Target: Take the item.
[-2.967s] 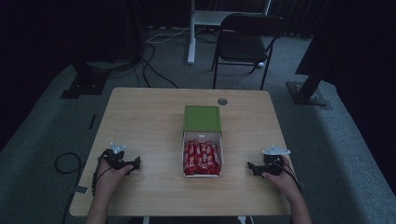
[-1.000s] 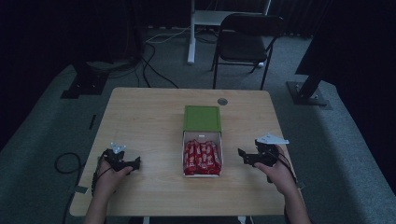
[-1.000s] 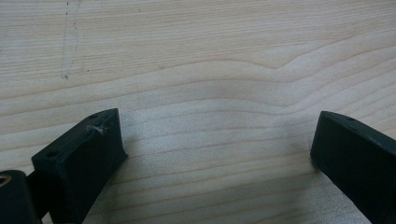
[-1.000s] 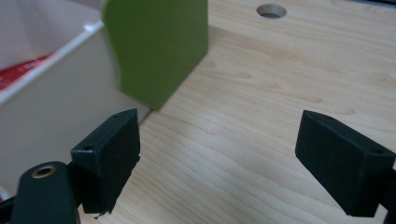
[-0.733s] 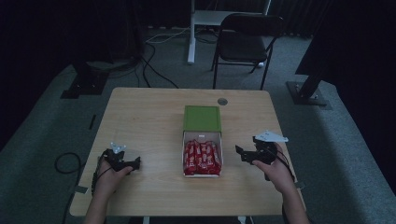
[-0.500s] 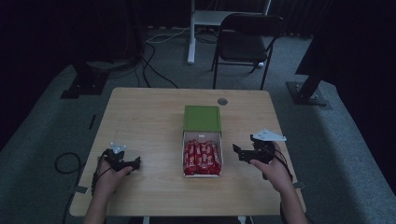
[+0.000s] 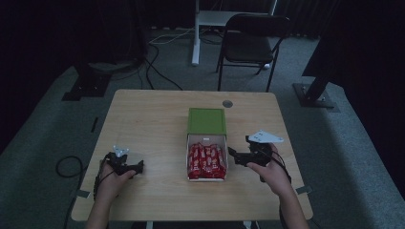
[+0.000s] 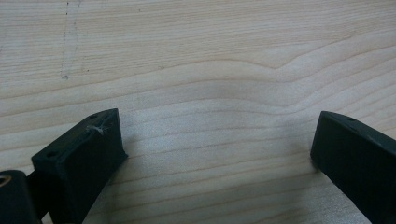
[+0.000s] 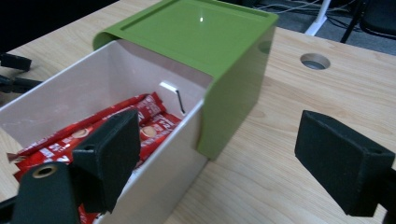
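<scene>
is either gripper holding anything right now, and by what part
Nothing is held. The left gripper is open over bare table; the right gripper is open beside the drawer of red packets.

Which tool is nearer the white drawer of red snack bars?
Right. The right tool sits just beside the drawer, jaws open; the left tool rests well off to its left.
</scene>
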Motion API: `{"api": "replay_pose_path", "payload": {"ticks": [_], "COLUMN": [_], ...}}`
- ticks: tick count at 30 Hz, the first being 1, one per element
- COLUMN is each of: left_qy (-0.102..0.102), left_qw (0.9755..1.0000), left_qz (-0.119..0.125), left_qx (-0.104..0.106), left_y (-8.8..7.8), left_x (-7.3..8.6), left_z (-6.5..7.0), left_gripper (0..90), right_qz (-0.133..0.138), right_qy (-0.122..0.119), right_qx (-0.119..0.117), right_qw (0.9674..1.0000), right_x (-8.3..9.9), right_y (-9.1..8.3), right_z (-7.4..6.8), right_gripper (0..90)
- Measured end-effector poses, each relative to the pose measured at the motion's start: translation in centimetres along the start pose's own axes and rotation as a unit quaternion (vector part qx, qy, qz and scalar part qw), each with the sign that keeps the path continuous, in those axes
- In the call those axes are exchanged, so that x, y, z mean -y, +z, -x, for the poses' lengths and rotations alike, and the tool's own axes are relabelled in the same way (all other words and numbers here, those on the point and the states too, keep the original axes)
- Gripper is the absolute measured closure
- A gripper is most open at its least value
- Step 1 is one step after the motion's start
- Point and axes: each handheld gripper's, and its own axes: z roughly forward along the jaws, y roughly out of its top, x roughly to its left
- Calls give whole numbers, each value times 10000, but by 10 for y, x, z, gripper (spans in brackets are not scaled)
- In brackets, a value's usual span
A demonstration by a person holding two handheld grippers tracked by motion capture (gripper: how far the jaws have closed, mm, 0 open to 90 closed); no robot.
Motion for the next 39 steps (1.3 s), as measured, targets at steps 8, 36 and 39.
{"api": "replay_pose_path", "payload": {"ticks": [8,36,39], "left_qy": [1,-1,0], "left_qw": [10000,10000,10000], "left_qz": [-1,1,1], "left_qx": [0,0,1], "left_y": [0,0,0], "left_x": [0,0,0], "left_z": [0,0,0], "left_gripper": [32,32,32], "right_qz": [3,-169,-196], "right_qy": [-104,-334,-392], "right_qx": [-167,-702,-663], "right_qw": [9998,9968,9968], "right_x": [-6,-10,-9], "right_y": [9,32,33], "right_z": [-16,-65,-70], "right_gripper": [140,301,325]}}
